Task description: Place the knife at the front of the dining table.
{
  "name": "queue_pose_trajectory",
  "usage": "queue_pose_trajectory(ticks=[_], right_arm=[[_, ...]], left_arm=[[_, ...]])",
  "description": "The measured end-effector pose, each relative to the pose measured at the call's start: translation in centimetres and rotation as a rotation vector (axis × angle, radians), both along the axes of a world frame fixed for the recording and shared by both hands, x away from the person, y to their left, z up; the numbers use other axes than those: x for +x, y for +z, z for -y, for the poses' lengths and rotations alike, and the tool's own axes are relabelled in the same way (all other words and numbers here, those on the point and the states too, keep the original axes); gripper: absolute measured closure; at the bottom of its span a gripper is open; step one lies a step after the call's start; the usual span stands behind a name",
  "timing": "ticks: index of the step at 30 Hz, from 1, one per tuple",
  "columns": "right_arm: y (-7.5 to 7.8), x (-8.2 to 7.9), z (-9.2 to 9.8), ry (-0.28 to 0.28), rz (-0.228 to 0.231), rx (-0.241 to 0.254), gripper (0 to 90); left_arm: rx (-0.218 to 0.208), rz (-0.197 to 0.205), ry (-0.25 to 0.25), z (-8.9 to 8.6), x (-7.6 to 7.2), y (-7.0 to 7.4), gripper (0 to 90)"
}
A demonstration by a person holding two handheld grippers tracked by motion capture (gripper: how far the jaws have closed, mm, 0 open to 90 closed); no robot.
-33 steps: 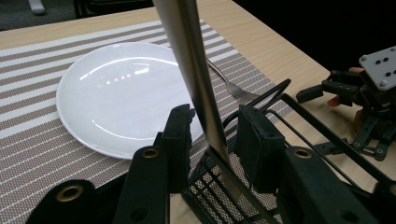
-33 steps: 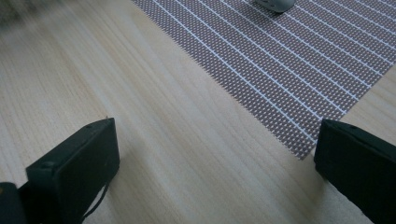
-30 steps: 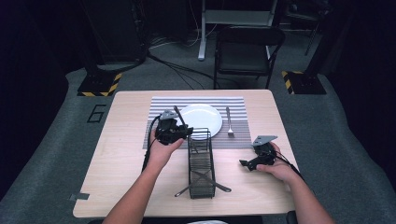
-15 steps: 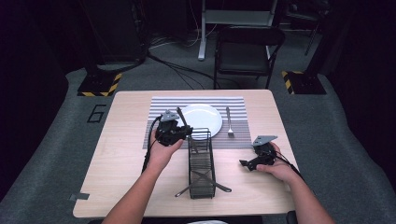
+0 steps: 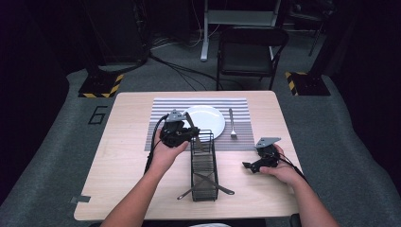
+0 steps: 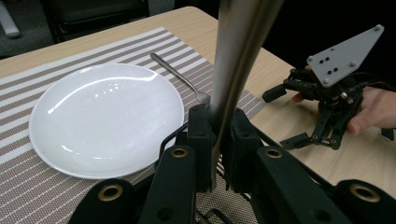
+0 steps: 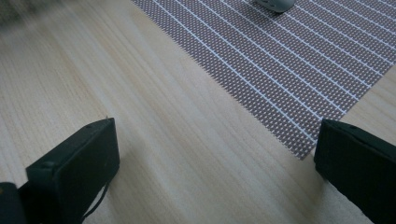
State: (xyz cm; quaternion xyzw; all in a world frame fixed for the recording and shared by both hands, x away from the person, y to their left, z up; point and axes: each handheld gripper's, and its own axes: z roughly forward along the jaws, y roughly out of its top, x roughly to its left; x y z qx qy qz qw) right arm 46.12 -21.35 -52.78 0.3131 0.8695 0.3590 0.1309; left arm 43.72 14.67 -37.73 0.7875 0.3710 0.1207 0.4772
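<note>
My left gripper [image 5: 191, 134] [image 6: 218, 135] is shut on a flat, shiny steel utensil [image 6: 236, 51] [image 5: 189, 121]. The utensil stands up between the pads, over the far end of the black wire basket [image 5: 203, 165]. The jaws have just been closing on it. A white plate [image 5: 204, 119] [image 6: 105, 116] lies on the striped placemat [image 5: 161, 127] just beyond. A fork [image 5: 231, 124] [image 6: 180, 77] rests to the plate's right. My right gripper [image 5: 249, 166] [image 7: 215, 154] [image 6: 286, 116] hovers low over bare wood at the right, open, nothing between its jaws.
Two more utensils [image 5: 208, 184] cross at the basket's near end, sticking out on both sides. The wooden table [image 5: 123, 165] has free room at left and along the front. A black chair [image 5: 250, 52] stands behind the far edge.
The left gripper has lifted slightly with the steel utensil in its jaws. The right gripper has stayed where it was.
</note>
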Motion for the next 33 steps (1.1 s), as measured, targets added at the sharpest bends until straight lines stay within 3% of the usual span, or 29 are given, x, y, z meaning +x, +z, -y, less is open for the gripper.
queue_pose_trajectory(ticks=[9,33], right_arm=[[0.0,0.0,0.0,-0.001,-0.001,0.000,0.0],[0.0,0.0,0.0,-0.001,-0.001,0.001,0.0]], left_arm=[[0.012,0.004,-0.007,-0.4,-0.4,1.6,82.4],[0.026,0.069,0.018,-3.1,-1.2,8.4,82.4]])
